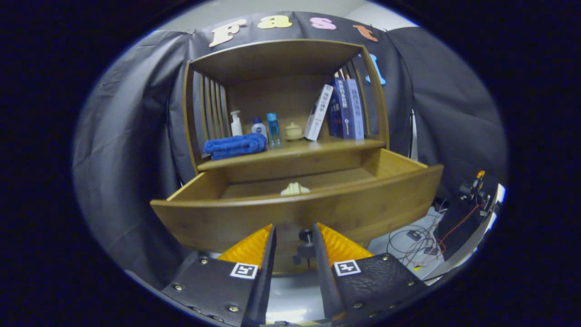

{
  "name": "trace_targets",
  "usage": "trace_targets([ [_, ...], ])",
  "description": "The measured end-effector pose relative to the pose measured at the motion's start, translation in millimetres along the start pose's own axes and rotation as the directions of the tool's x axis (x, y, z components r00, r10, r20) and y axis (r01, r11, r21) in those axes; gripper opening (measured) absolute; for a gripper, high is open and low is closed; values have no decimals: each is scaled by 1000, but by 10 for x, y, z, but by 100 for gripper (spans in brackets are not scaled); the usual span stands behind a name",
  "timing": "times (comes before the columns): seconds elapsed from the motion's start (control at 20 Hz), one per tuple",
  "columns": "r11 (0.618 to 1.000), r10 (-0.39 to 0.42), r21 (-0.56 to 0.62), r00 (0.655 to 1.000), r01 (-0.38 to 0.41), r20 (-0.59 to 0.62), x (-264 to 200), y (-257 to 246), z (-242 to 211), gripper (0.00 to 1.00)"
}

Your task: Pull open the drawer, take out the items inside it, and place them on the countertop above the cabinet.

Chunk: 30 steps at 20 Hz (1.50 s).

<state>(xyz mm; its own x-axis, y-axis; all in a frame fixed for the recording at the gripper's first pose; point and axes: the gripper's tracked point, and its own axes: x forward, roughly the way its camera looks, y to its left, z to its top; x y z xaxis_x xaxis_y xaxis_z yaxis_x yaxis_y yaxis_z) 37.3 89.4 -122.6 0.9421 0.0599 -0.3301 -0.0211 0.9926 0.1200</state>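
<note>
The wooden cabinet's drawer (317,211) stands pulled out toward me. Inside it, just behind the front panel, lies a small cream-coloured item (295,188), only its top showing over the panel. The drawer's dark knob (305,236) sits between my fingertips, close to the right finger (333,243) and apart from the left one. My gripper (294,229) is open, low in front of the drawer front. The countertop (317,146) above the drawer is a wooden shelf under a curved roof.
On the countertop lie a folded blue towel (235,146), a white pump bottle (235,123), two small blue bottles (272,128), a cream lidded pot (293,131) and leaning books (338,111). Cables (422,240) and equipment lie on the floor to the right.
</note>
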Motion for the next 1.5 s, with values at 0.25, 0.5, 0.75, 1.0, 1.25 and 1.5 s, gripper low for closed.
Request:
trace_targets([
  [0.25, 997, -3, -77, 997, 8, 72, 317, 105, 644, 46],
  [0.5, 999, -7, -32, 995, 4, -104, 956, 108, 740, 47],
  [0.75, 998, -47, 16, 947, 55, -317, 1430, 15, 480, 47],
  [1.0, 996, -68, 13, 866, 86, -496, 1679, -17, 54, 47],
  [1.25, 996, -86, -49, 798, 71, -596, 1739, -50, -282, 47],
  [1.5, 995, -98, -52, 780, 83, -618, 1837, -124, -365, 36],
])
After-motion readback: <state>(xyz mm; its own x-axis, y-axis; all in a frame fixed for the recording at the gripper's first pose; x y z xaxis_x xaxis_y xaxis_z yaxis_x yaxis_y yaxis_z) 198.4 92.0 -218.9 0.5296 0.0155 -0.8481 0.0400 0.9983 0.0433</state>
